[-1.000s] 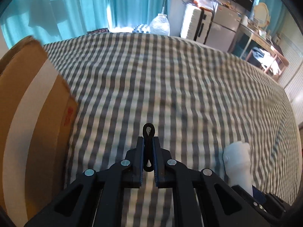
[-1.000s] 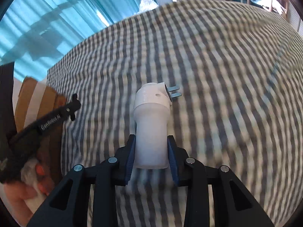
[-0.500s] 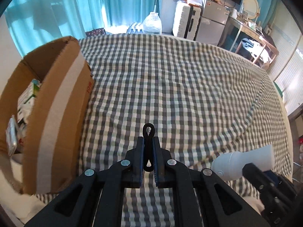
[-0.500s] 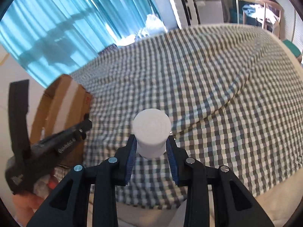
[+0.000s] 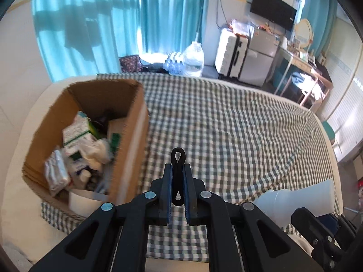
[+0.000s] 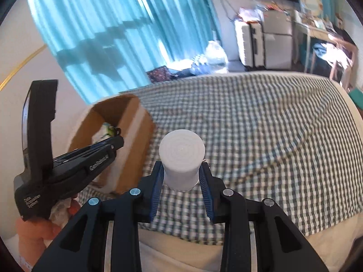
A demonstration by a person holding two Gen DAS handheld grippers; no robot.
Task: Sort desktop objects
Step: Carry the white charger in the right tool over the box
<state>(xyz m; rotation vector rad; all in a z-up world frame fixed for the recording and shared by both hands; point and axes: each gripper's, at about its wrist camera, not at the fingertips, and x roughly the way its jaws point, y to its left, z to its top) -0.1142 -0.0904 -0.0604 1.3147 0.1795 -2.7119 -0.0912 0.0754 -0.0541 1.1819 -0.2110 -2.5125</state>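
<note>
raised off the bed, both grippers grip: left (image 5: 178, 189) a black loop (image 5: 177, 158), right (image 6: 181, 182) a white adapter (image 6: 181, 158).

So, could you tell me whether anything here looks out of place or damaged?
Nothing looks damaged or spilled. The cardboard box holds a loose jumble of cartons and packets, as sorting would leave it. The left gripper is shut on a small black loop, the right gripper on a white plug adapter.

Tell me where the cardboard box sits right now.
The cardboard box stands open at the left edge of the checked cloth in both wrist views, ahead and left of the left gripper, partly filled with packets.
</note>
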